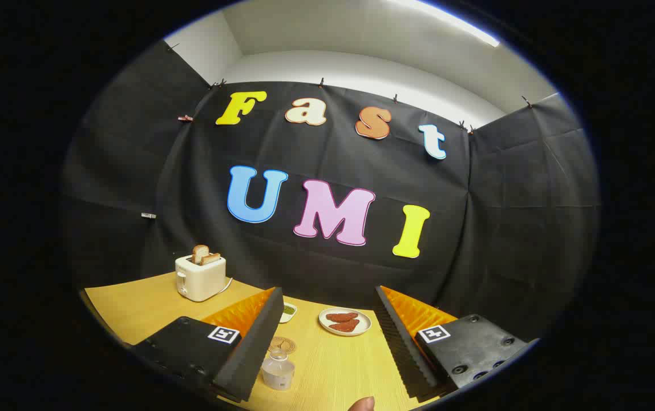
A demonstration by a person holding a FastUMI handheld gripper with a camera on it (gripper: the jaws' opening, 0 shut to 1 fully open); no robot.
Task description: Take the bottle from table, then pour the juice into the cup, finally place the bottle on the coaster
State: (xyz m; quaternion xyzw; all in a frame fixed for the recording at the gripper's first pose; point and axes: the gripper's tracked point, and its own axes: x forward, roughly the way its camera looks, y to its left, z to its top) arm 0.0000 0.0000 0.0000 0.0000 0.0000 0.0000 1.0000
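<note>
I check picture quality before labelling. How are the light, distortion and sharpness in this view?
Gripper view: strong fisheye bending, so the table edge curves; a bright ceiling light glares above; the toaster, plate and bottle look sharp; the open gripper is evenly lit, no motion blur.

Toaster (200, 278) with 2 toast slices, plate (345, 322) with 2 reddish pieces, small dish (288, 311)
</note>
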